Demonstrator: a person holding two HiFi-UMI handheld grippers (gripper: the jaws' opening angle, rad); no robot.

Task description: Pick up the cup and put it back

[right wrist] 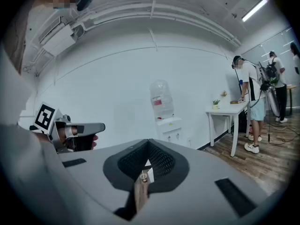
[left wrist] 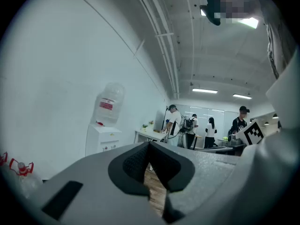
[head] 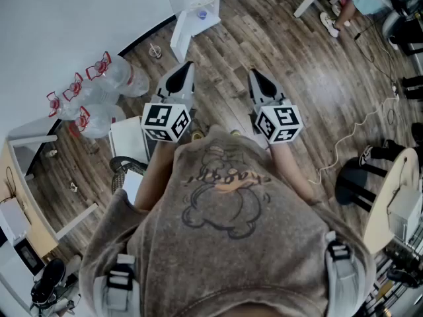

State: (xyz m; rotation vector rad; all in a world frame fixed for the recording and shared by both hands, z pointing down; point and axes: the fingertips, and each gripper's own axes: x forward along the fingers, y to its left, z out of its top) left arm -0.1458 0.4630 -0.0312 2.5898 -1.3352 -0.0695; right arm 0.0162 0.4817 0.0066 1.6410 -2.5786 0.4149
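A small cup (head: 154,50) with a straw stands on the wooden floor by the wall, to the left of the water dispenser (head: 195,13). The right gripper view shows the cup (right wrist: 144,175) through the slit under the jaw tips. My left gripper (head: 186,69) and right gripper (head: 255,75) are held side by side at chest height, both pointing forward, well above and short of the cup. Each has its jaws closed tip to tip with nothing between them. The left gripper (left wrist: 150,145) faces the white wall; the right gripper (right wrist: 148,142) faces the dispenser.
Several empty water bottles (head: 99,92) lie on the floor at left beside a white shelf (head: 127,137). A white table (right wrist: 230,112) stands right of the dispenser (right wrist: 165,118), with people (left wrist: 177,125) working behind it. A black stool (head: 353,182) and a cable (head: 357,132) are at right.
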